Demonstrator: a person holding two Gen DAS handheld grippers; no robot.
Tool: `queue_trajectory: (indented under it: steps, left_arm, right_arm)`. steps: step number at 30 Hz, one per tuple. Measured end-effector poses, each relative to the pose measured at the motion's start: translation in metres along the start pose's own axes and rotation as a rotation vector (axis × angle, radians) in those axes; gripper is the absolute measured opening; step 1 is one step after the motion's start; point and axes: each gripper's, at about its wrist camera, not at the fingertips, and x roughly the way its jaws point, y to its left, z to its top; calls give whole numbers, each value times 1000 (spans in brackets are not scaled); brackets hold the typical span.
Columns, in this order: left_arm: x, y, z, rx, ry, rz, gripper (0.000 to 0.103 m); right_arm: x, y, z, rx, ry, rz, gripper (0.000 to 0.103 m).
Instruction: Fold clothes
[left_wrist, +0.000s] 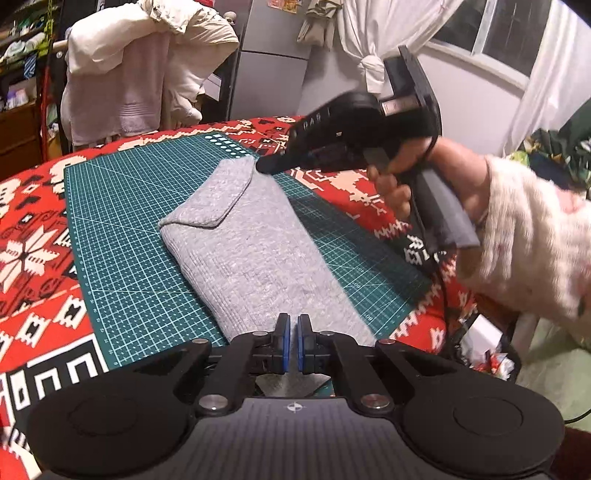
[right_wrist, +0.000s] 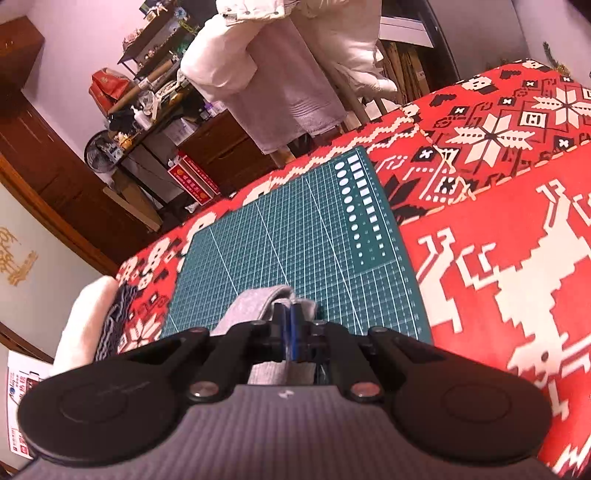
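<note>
A grey knit garment (left_wrist: 251, 243) lies folded into a long strip on the green cutting mat (left_wrist: 122, 229), with a flap turned over at its far end. My left gripper (left_wrist: 293, 321) sits at the strip's near end, its blue pads almost together with grey cloth between them. A hand (left_wrist: 454, 177) in a white fuzzy sleeve holds my right gripper (left_wrist: 264, 167), whose tips pinch the garment's far right corner. In the right wrist view that gripper (right_wrist: 290, 308) is shut on a grey fold (right_wrist: 251, 306) just above the mat (right_wrist: 295, 229).
The mat lies on a red, white and black patterned blanket (left_wrist: 33, 229) (right_wrist: 498, 221). White clothes (left_wrist: 129, 66) hang over a chair behind the table. A white sleeve (right_wrist: 85, 314) shows at the left. Cluttered shelves and a wooden cabinet (right_wrist: 155, 92) stand beyond.
</note>
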Motion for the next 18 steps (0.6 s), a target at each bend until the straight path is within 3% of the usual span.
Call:
queue_trajectory:
  steps: [5, 10, 14, 18]
  left_arm:
    - [1, 0, 0, -13, 1, 2, 4]
    - [-4, 2, 1, -36, 5, -1, 4]
    - [-13, 6, 2, -79, -10, -13, 4]
    - [-17, 12, 8, -138, -53, -13, 4]
  right_arm:
    - [10, -9, -7, 2, 32, -27, 2]
    - [-6, -10, -10, 12, 3, -18, 7]
    - [-42, 10, -21, -106, -43, -32, 7]
    - [-68, 35, -50, -185, -17, 33, 7]
